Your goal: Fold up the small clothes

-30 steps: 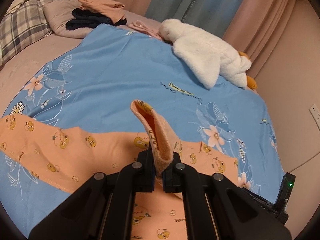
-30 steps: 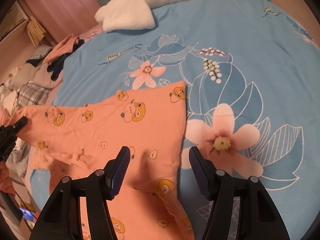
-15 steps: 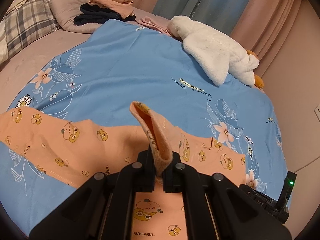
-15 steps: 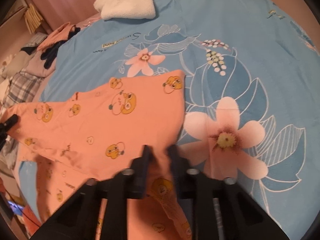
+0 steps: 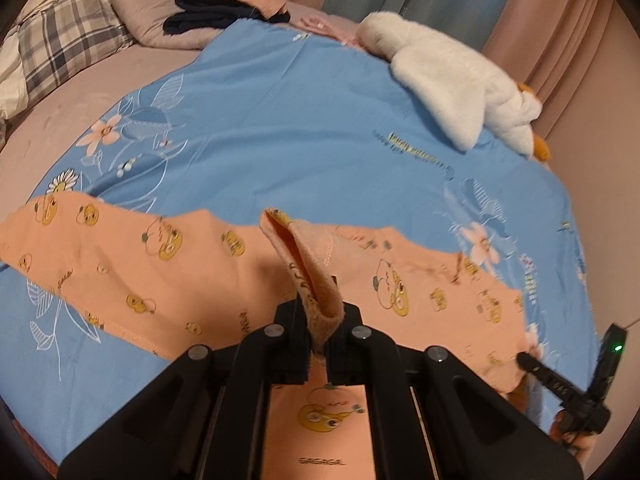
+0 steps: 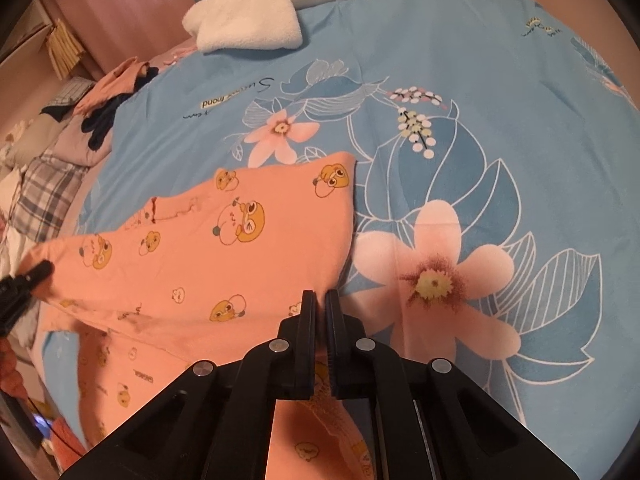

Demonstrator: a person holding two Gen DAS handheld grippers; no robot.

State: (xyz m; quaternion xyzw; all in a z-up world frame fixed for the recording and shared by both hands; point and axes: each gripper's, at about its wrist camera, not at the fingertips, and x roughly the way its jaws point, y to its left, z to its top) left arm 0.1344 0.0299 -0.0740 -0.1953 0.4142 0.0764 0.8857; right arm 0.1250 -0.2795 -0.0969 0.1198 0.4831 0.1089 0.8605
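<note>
An orange child's garment [image 5: 168, 264] printed with small yellow cartoon figures lies spread on a blue flowered bedsheet [image 5: 280, 120]. My left gripper [image 5: 318, 316] is shut on a ribbed cuff of the garment, which stands up in a fold between the fingers. In the right wrist view the same garment [image 6: 224, 248] lies at the left and my right gripper [image 6: 320, 300] is shut on its right-hand edge, low against the sheet. The other gripper's tip [image 6: 36, 272] shows at the far left edge.
A white plush toy [image 5: 452, 76] with orange parts lies at the far side of the sheet. Folded dark and peach clothes [image 5: 228, 8] sit on a pillow behind, beside a plaid pillow [image 5: 64, 40]. Pink curtains [image 5: 560, 20] and a wall bound the bed.
The right gripper's jaws, wide apart a second ago, have come together on the garment's edge. The left gripper sank slightly with the cuff still pinched, and the garment lies flatter.
</note>
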